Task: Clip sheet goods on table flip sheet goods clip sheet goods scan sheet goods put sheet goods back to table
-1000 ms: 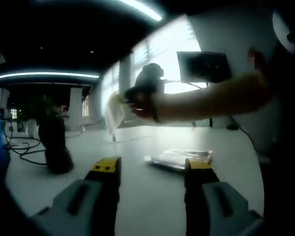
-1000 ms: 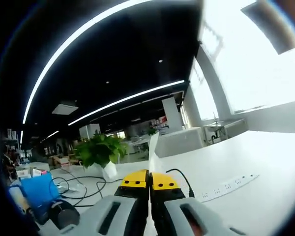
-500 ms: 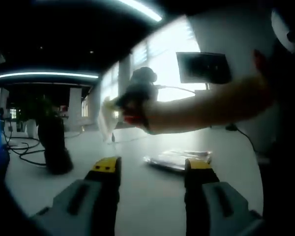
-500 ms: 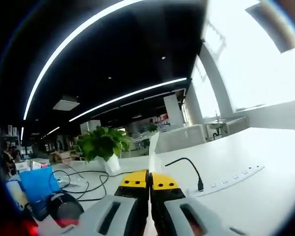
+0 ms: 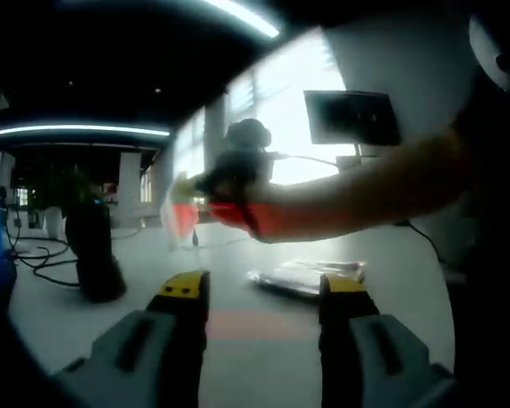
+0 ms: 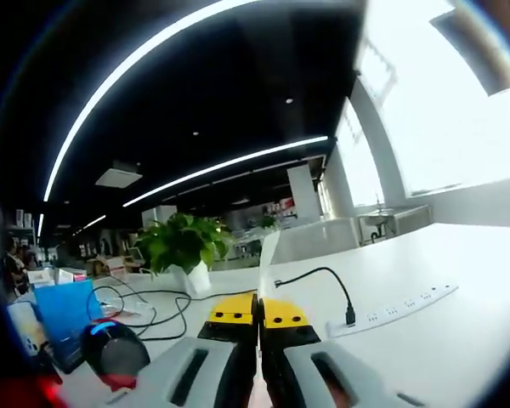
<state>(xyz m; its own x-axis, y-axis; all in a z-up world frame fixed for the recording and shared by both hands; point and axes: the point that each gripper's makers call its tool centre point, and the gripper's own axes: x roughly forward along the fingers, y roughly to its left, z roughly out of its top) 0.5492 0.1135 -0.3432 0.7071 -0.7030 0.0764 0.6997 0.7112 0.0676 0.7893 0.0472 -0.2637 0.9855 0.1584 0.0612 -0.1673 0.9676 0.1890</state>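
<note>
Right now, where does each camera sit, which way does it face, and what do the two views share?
Left gripper view: rides the open left gripper, low over the white table, facing windows; a person's arm crosses, holding the right gripper with a sheet.
Right gripper view: rides the right gripper, shut on the sheet, facing the office.
Shared: table, black scanner, sheet.

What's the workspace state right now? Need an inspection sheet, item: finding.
Surface: white table, red glow patch between the left tongs.
Job's things: thin sheet pinched edge-on in right tongs; more sheet goods lying flat on the table.
Clutter: dark scanner, blue box, potted plant.
Grippers: left tongs open, low over the table; right tongs shut on the sheet, raised.
Cables: power strip with a black cable plugged in; loose black cables by the plant.
Surroundings: open office, ceiling light strips, bright windows, monitor.
</note>
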